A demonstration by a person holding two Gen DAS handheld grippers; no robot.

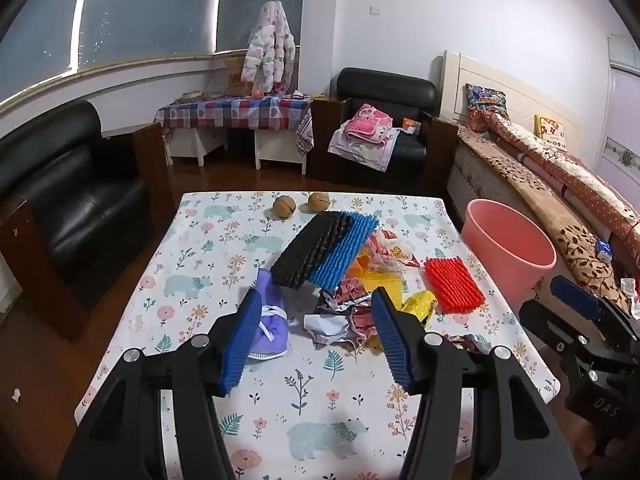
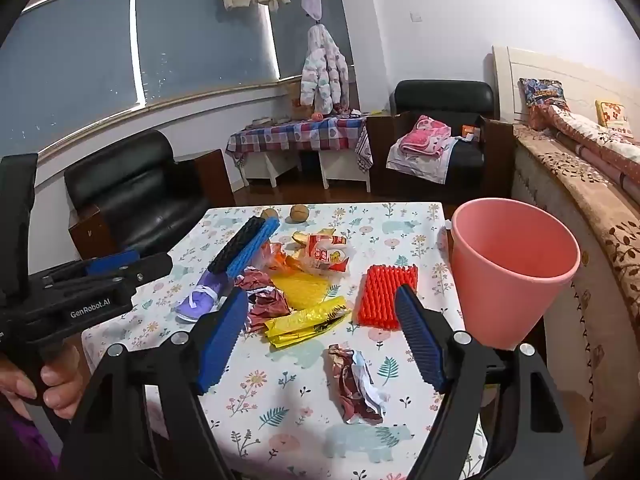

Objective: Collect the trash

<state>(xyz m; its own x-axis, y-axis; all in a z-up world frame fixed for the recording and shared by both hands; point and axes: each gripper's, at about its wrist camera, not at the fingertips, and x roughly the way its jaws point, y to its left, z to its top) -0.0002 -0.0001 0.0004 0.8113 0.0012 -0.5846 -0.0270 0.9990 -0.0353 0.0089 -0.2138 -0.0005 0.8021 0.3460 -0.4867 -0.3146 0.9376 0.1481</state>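
We list: left gripper (image 1: 316, 334) and right gripper (image 2: 320, 332), both agape and empty, above littered table (image 2: 304, 412); pink bin (image 2: 508, 268) centre-right.

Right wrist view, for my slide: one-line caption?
Open right gripper hovers over wrappers on table, pink bin beside.

Both fisheye views are evenly and fairly brightly lit by soft indoor light. The window blinds (image 2: 140, 48) read dull blue-grey, with a thin bright strip of glare down the gap between them (image 1: 82, 12). Shadows on the floral tablecloth (image 1: 304, 400) are faint and diffuse, darkest just under the near edge. Straight lines bow strongly toward the rims, and the corners vignette to black. Focus is sharp mid-table; the closest black gripper frames look slightly soft.
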